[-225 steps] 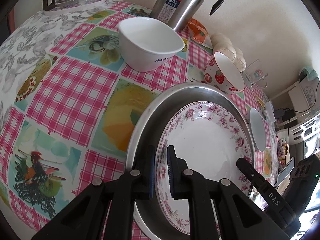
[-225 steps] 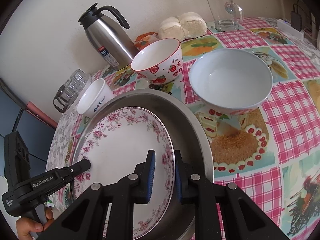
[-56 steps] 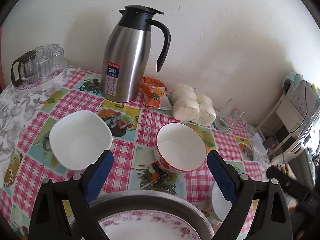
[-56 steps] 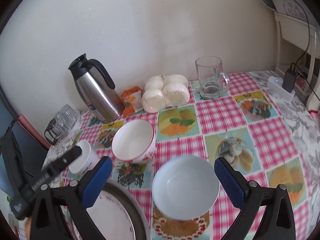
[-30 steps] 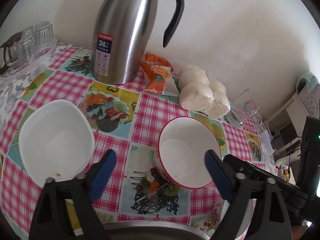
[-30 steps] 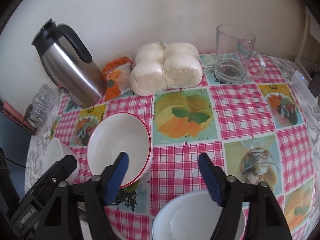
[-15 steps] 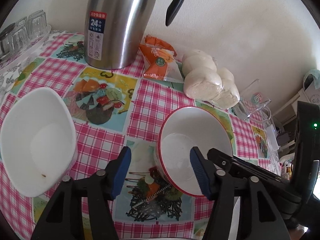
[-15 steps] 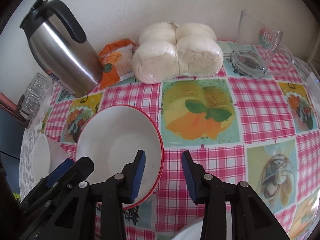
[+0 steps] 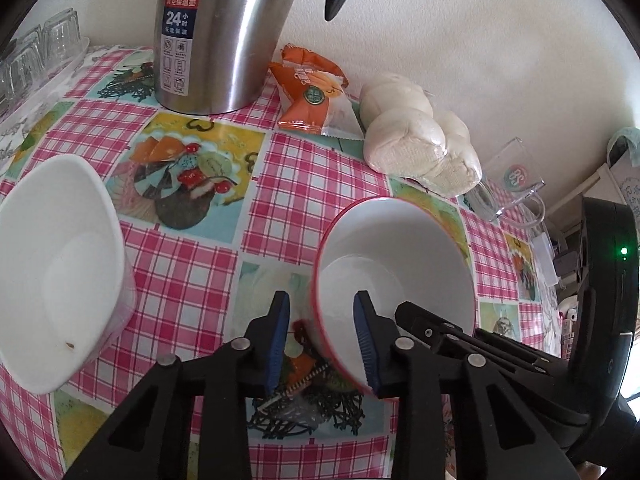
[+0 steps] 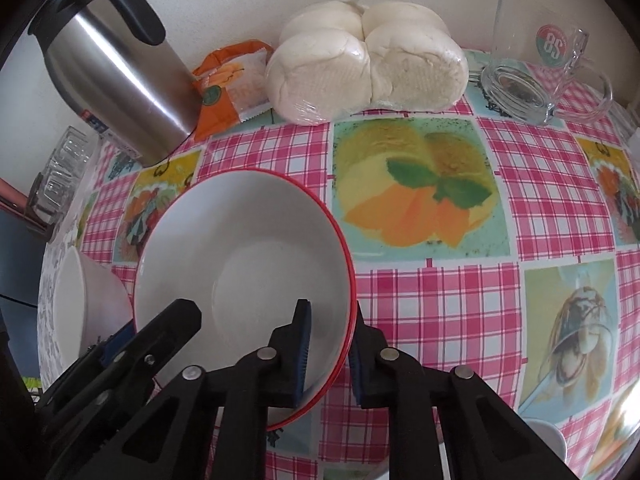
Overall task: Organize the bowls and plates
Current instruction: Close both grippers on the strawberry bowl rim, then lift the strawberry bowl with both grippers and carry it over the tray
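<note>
glossy round red-rimmed bowl (image 10: pixel 248 256), both tongs straddling

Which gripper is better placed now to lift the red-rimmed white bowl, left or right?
Probably right: the right gripper nearly pinches the red-rimmed white bowl wall, while the left gripper straddles the opposite rim with jaws wider apart.

The bowl (image 10: pixel 244 248) is glossy white ceramic with a red rim. The flask (image 9: pixel 216 36) is brushed steel with a black plastic handle. A shiny plastic cloth (image 10: pixel 460 312) covers the table; the mug (image 10: pixel 532 76) is clear glass.
</note>
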The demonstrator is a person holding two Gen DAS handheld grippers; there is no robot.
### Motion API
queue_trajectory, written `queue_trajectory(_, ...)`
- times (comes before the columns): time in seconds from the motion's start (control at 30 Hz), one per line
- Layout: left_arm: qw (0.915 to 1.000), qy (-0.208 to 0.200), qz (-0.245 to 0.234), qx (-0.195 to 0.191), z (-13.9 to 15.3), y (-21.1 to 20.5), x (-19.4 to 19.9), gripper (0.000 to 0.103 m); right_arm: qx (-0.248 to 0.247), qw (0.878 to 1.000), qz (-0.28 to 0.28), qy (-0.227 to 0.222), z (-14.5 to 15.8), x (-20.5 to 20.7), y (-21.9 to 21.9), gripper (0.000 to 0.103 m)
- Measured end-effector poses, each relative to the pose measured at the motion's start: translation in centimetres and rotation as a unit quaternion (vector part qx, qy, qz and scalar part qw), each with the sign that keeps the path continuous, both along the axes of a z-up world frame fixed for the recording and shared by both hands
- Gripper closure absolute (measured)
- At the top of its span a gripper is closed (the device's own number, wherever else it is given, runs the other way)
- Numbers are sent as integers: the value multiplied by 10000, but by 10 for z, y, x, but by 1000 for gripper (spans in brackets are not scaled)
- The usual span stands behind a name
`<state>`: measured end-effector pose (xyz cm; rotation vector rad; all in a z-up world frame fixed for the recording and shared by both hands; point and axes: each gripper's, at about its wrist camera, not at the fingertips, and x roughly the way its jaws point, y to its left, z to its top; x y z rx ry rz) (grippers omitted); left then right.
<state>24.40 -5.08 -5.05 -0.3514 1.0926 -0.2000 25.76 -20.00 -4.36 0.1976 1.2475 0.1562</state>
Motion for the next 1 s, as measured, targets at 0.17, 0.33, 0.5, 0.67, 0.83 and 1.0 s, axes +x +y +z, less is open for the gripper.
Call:
queue_trajectory(0.17, 10000, -4, -25, 19, -1, -3, -3, 76, 53, 10000, -34, -71, 3, -3, -4, 90)
queue_trajectory(0.33, 9999, -53, 8, -113, 5, 0, -6, 77, 130, 9997, -145, -164, 11, -9, -10, 90)
queue_trajectory(0.5, 9992, -278, 44, -270, 27, 2, -16, 77, 237, 9988, -172, -402, 29, -19, -16, 90)
queue_trajectory(0.67, 9978, -547, -31, -362, 58, 0, -34, 77, 314, 9968, -247, -690, 58, -39, -24, 90)
queue_trajectory(0.83, 9967, -743, -153, -282, 87, -4, -60, 77, 496, 9928, -350, -1028, 90, -69, -32, 90)
queue_trajectory(1.0, 9955, -866, -298, -226, 108, -11, -84, 77, 640, 9888, -500, -1249, 111, -97, -37, 90)
